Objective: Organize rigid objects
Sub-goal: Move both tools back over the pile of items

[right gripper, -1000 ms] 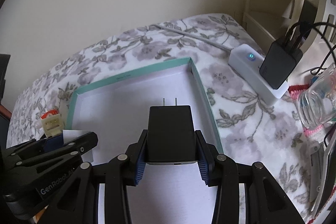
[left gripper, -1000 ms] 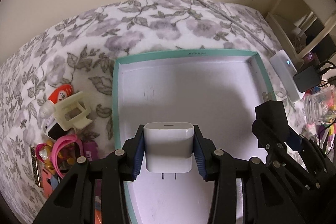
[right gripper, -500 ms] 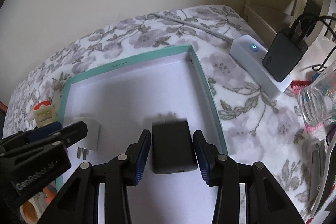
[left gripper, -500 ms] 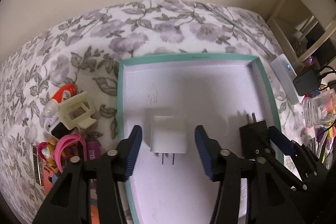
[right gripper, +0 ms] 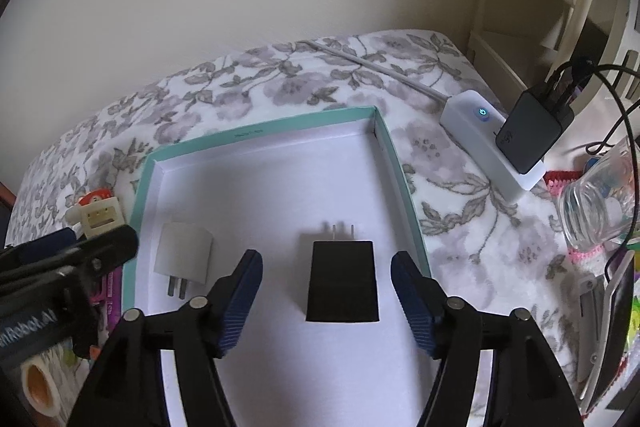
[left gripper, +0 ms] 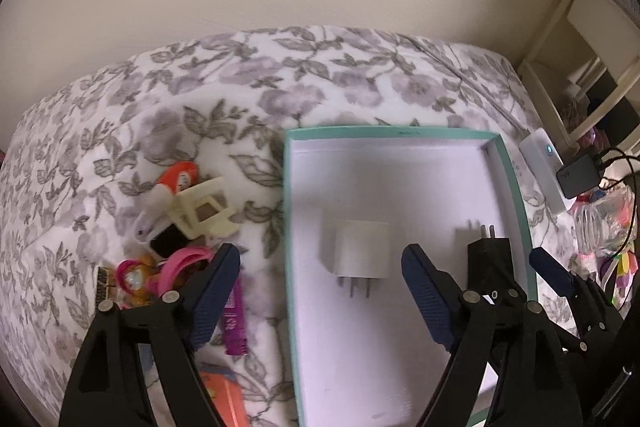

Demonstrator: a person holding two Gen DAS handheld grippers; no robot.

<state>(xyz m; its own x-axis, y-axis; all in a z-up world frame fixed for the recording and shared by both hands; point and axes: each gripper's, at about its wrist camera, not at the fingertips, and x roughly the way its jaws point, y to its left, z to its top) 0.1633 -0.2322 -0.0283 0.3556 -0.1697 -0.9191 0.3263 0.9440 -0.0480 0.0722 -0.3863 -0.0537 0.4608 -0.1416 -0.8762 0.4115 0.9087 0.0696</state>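
Observation:
A white charger [left gripper: 363, 250] and a black charger [right gripper: 343, 281] lie flat inside a teal-rimmed white tray [left gripper: 404, 133] on the floral cloth. The white charger also shows in the right wrist view [right gripper: 183, 255], the black one in the left wrist view [left gripper: 489, 259]. My left gripper [left gripper: 320, 289] is open and empty, pulled back over the tray's left rim. My right gripper [right gripper: 326, 301] is open and empty, its fingers on either side of the black charger without touching it.
A pile of small items lies left of the tray: a cream plastic bracket [left gripper: 202, 213], an orange-and-white tube [left gripper: 178, 179], pink bands [left gripper: 180, 267]. A white power strip [right gripper: 490, 147] with a black adapter [right gripper: 534, 133], a glass jar [right gripper: 600, 207] and cables sit to the right.
Both grippers opened and let go of their chargers, which now lie in the tray. Both grippers drew back, and the left one shifted left.

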